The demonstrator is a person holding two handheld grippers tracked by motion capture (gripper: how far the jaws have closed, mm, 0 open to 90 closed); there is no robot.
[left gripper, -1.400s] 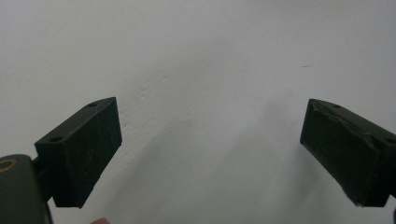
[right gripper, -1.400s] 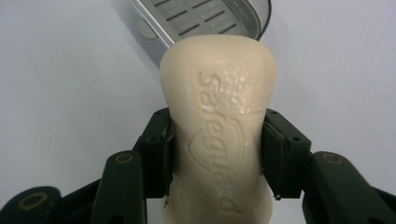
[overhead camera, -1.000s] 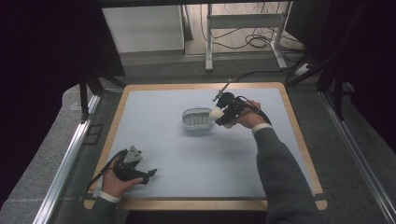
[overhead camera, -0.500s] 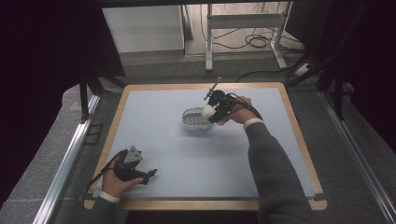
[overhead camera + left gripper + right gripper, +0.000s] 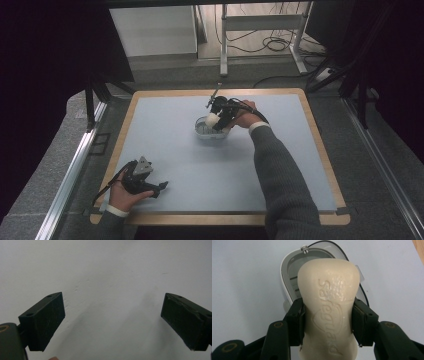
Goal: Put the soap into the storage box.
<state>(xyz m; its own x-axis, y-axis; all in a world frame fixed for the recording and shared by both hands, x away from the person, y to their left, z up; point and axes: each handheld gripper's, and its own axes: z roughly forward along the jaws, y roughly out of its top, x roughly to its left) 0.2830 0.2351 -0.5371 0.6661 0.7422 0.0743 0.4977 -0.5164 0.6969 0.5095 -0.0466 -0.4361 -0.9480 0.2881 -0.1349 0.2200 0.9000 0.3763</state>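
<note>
A cream bar of soap [image 5: 327, 307] with a raised brand name is clamped between the jaws of my right gripper [image 5: 327, 325]. Just below and beyond it lies an open white soap dish [image 5: 289, 272] with a grey ribbed inside. In the high view my right gripper [image 5: 218, 120] holds the soap [image 5: 212, 119] over the soap dish [image 5: 202, 131] near the middle of the pale blue mat. My left gripper [image 5: 159, 188] rests near the mat's front left corner. Its jaws stand wide apart with bare mat between them [image 5: 112, 322].
The pale blue mat [image 5: 165, 130] lies on a wood-edged table [image 5: 320, 145]. Metal rails run along both sides. A cable [image 5: 250, 107] trails from the right gripper over the hand.
My right hand has carried the soap leftward and a little lower, from beside the dish's right end to over it. The left gripper has stayed put.
</note>
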